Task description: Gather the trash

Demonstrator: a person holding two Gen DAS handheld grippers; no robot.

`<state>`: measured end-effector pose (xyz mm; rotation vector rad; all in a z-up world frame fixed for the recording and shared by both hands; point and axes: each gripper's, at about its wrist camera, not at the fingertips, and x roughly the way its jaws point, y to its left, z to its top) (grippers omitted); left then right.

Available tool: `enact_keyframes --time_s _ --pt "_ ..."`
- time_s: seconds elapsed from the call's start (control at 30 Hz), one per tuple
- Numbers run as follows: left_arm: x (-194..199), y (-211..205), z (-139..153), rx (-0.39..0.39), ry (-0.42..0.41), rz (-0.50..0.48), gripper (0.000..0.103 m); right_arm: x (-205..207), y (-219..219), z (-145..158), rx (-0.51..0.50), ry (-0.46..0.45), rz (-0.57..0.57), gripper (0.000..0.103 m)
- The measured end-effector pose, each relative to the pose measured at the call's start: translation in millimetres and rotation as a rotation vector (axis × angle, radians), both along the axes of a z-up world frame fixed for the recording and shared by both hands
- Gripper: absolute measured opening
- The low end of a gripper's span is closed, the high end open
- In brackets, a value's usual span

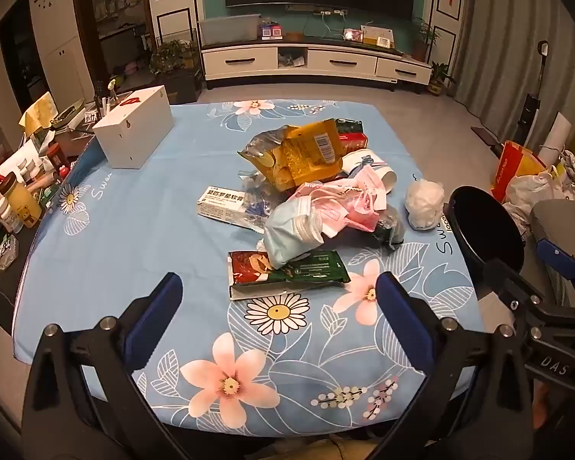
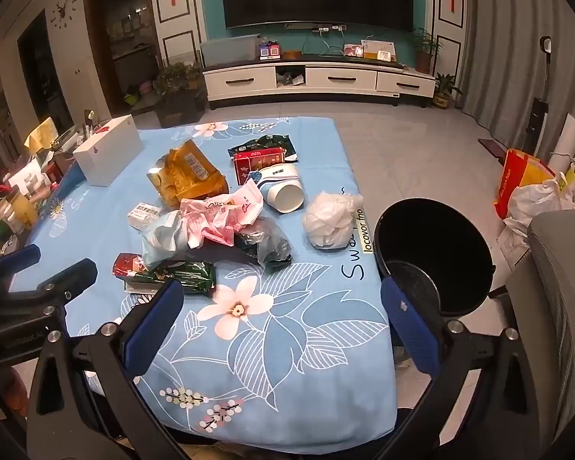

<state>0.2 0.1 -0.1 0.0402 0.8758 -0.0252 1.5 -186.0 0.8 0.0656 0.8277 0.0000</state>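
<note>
One yellow snack bag (image 1: 303,153), one paper cup (image 2: 281,188), one white box (image 1: 134,132), one black bin (image 2: 437,253), two green packets (image 2: 180,274).

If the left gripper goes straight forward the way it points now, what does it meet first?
Probably the green snack packet, the nearest piece of the trash pile, lying just ahead between the open fingers of the left gripper. Only bare tablecloth lies before it. Depth is hard to judge.

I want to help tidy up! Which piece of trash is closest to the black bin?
The crumpled white plastic bag. It sits alone by the table edge right next to the black bin; the other trash is piled farther left.
</note>
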Motion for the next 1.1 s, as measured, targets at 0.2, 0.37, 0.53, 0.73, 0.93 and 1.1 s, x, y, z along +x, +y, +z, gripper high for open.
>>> enact_keyframes --time_s 0.2,0.37,0.53,0.73,0.93,1.1 --pt "-0.6 -1.3 -0.5 0.000 0.002 -0.011 0.100 0.7 1.5 -1.8 -0.002 0.004 0.002 0.100" --pt "2.7 3.2 -2.9 0.001 0.013 -0.006 0.100 -0.8 2.1 -8.6 0.000 0.005 0.005 0.100" --pt "1.5 -0.1 -6.3 -0.001 0.011 0.001 0.100 1.4 3.2 -5.6 -0.007 0.010 0.006 0.100" --pt "0.7 -1.5 -8.4 -0.003 0.017 -0.001 0.100 1.4 2.9 -6.1 -0.009 0.012 0.006 0.100" --pt "0.0 -1.5 -10.8 -0.007 0.025 -0.003 0.100 0.9 3.0 -6.1 -0.008 0.012 0.008 0.100" --pt "-0.4 -2.1 -12.3 -0.008 0.027 -0.006 0.100 0.8 2.9 -6.3 -0.009 0.012 0.007 0.100"
